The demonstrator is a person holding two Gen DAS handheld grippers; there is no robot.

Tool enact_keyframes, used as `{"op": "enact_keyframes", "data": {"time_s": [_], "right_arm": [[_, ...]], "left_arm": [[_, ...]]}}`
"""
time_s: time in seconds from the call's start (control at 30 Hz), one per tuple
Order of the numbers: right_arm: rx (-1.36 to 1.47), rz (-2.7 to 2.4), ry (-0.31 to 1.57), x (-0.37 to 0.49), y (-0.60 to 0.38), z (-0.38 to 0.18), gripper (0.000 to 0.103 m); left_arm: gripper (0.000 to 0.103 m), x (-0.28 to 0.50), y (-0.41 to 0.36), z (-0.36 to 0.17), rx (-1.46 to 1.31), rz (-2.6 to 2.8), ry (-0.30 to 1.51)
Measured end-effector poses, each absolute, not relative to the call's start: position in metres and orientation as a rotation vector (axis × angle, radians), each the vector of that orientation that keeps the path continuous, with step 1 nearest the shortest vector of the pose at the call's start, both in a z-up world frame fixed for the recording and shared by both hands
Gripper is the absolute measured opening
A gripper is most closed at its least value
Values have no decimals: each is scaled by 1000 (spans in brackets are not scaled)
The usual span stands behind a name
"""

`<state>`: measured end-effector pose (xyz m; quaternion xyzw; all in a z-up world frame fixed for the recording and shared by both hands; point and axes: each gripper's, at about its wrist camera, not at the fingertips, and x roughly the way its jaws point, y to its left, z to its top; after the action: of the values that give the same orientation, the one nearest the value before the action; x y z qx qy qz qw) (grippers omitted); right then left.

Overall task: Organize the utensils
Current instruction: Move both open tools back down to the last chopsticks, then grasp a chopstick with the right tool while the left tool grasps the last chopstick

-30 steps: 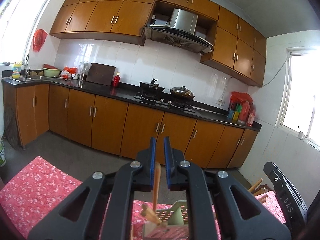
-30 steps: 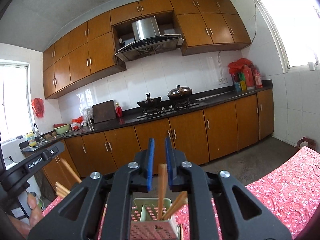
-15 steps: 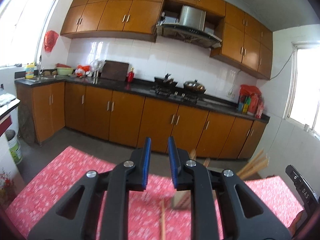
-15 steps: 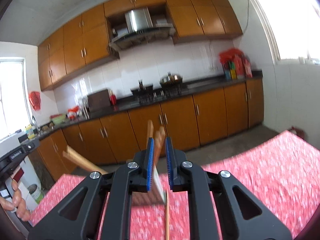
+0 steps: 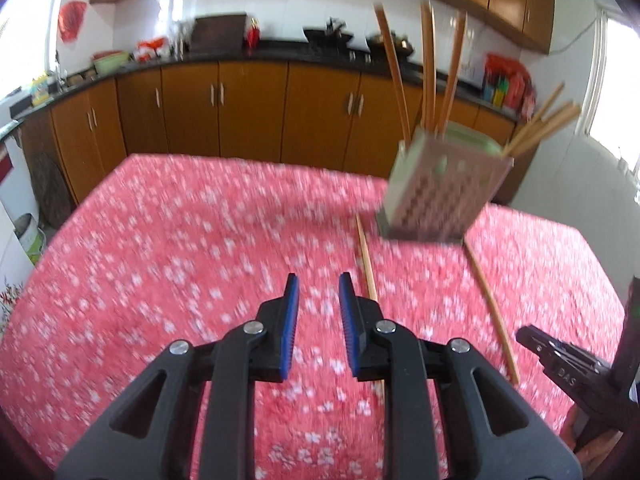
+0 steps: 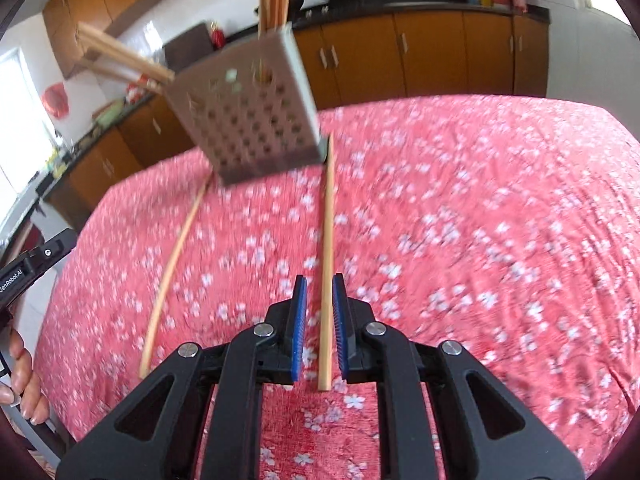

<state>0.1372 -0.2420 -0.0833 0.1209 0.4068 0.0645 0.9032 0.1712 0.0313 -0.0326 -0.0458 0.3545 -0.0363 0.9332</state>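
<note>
A perforated utensil holder [image 5: 440, 188] stands on the red floral tablecloth [image 5: 180, 260] with several wooden chopsticks [image 5: 428, 60] upright in it. It also shows in the right wrist view [image 6: 256, 120]. Two loose chopsticks lie on the cloth: one [image 5: 366, 256] just right of my left gripper [image 5: 318, 294], another [image 5: 490, 304] farther right. My left gripper is open and empty. My right gripper [image 6: 318, 294] is open, its blue pads on either side of one loose chopstick [image 6: 327, 248], above it. The other chopstick [image 6: 172, 264] lies to the left.
Kitchen cabinets and a dark counter [image 5: 240, 56] run behind the table. The other gripper's body shows at the frame edges [image 5: 568, 364] [image 6: 28, 268], with a hand [image 6: 20, 376] at lower left. The table's edges fall off at left and far side.
Both grippers pulled back from the holder and tilted down toward the tablecloth. Both have let go of their chopsticks and opened. The two loose chopsticks are now in view.
</note>
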Motion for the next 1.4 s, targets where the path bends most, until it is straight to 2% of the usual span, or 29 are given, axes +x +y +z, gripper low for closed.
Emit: {"op": "enact_keyframes", "data": {"time_s": [0.2,0.27,0.63,0.7,0.77,0.87,1.1,1.4], "right_arm": [[209,116,893,145,-235,-102,14],[198,108,888,149,-236,-104,8],[331,-103,867,143,-298,-100,8],[331,-99,864,142,-302,-99,8],[327,-82,860,141,-301,-98,7],[297,-50,858,140,-294,-97,7],[211,-7,868,148,-271,-100,8],[114,-34,868,165,-263,-104,8]], "left_arm": [[25,173,22,-55,-72,-101,778],[26,174,17,-58,-65,-116,790],[25,182,-24,-91,1,-188,895],[24,185,-28,-99,18,-176,913],[12,189,-30,-105,38,-153,920],[8,193,-27,-104,54,-118,910],[8,217,16,-105,8,-14,912],[16,226,33,-105,6,-9,892]]}}
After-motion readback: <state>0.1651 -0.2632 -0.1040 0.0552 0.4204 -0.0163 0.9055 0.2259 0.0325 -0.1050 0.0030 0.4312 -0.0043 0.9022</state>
